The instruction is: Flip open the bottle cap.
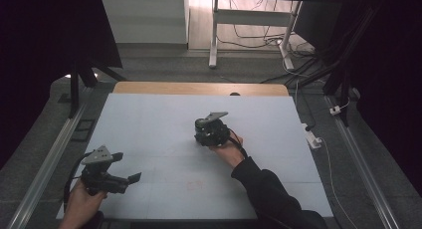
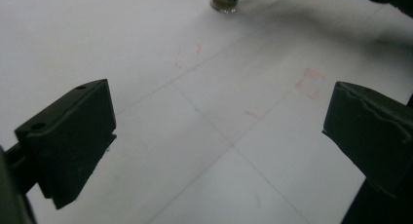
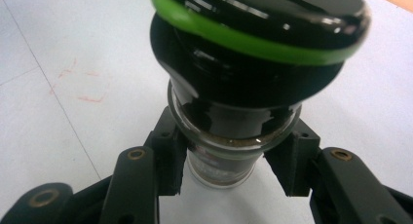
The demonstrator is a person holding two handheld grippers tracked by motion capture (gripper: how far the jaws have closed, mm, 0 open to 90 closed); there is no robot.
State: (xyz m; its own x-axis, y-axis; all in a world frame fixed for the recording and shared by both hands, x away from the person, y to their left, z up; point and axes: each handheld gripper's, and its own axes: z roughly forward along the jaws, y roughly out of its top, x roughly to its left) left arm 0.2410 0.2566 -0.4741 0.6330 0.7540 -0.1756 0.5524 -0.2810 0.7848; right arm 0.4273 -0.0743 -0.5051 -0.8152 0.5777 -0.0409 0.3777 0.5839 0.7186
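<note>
A glass bottle (image 3: 221, 168) with a glossy black cap and a green ring (image 3: 243, 41) stands on the white table (image 1: 164, 119), near its middle. My right gripper (image 3: 226, 160) is shut on the bottle's glass body, one pad on each side. In the high view the right gripper (image 1: 206, 134) covers most of the bottle (image 1: 201, 128). My left gripper (image 1: 128, 167) hovers at the table's front left corner, open, with nothing between its jaws. In the left gripper view the left gripper (image 2: 224, 121) faces the bottle's base (image 2: 225, 2) far off.
Faint red pen marks (image 2: 309, 83) and thin lines cross the table top. A wooden strip (image 1: 199, 88) edges its far side. A white power strip (image 1: 312, 138) lies on the floor to the right, and metal rails (image 1: 50, 159) run along both sides.
</note>
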